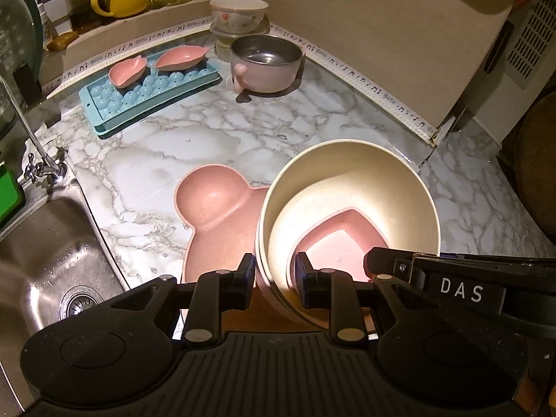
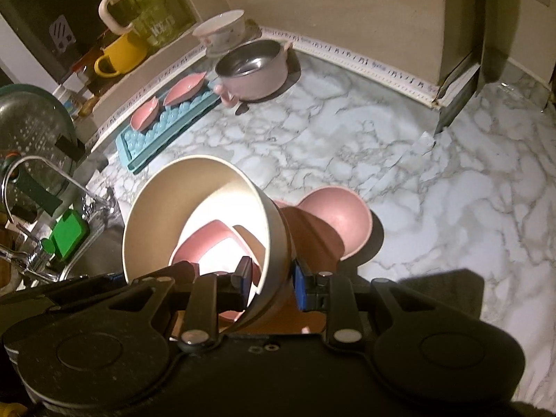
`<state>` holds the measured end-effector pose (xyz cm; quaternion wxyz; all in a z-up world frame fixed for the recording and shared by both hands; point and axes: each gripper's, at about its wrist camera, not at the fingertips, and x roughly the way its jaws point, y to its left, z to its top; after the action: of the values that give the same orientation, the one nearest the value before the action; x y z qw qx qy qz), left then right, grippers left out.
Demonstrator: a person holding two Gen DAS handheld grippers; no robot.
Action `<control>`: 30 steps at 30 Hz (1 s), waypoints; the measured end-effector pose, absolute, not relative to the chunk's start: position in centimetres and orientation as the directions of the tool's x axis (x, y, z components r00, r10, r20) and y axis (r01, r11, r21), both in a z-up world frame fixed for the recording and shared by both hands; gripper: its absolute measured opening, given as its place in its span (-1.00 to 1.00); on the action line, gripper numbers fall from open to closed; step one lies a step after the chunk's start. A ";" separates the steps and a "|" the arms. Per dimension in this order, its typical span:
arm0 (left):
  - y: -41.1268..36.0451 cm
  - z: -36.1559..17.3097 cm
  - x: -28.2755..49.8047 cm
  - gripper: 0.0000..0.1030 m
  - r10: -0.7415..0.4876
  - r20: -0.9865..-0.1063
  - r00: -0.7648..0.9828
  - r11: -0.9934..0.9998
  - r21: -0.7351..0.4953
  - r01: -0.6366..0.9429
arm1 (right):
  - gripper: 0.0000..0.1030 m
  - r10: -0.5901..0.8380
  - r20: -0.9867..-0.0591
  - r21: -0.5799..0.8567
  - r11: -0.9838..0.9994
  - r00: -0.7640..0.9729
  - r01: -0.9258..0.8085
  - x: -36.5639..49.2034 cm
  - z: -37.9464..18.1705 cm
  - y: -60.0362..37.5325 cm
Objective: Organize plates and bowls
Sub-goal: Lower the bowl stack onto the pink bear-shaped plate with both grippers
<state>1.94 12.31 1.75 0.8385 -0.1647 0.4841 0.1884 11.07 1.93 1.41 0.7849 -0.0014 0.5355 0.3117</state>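
Both claws, left gripper (image 1: 274,285) and right gripper (image 2: 271,286), pinch the cream bowl (image 1: 351,187) rim (pink heart dish (image 1: 340,243) inside), tipped, above the bear plate (image 1: 215,215)

Cream bowls (image 1: 351,187), nested, tilted, small pink dish (image 1: 342,239) inside; stacked on pink bear-eared plate (image 1: 212,205). Two pink leaf dishes (image 1: 182,57) on blue tray; steel-lined pot (image 1: 266,62) and floral bowl (image 1: 239,12) near the wall.

Black gripper (image 1: 274,286), blue pads, white "DAS" lettering.
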 end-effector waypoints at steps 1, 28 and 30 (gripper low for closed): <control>12.4 1.5 2.0 -0.54 0.156 -0.875 0.459 0.874 -0.094 -0.477 | -0.54 0.486 -0.844 0.330 0.805 0.228 -0.493 11.0 1.2 2.0; 12.9 -1.5 2.3 -0.54 0.147 -0.876 0.459 0.869 -0.107 -0.484 | -0.52 0.466 -0.853 0.293 0.801 0.237 -0.522 10.7 -1.2 2.9; 12.8 -1.5 2.3 -0.54 0.153 -0.873 0.463 0.872 -0.101 -0.479 | -0.52 0.464 -0.853 0.292 0.802 0.236 -0.521 10.7 -1.4 2.9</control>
<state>2.31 12.82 -1.47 0.8384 -0.1688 0.4826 0.1887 10.70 2.86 -1.35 0.7858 -0.0267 0.5324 0.3136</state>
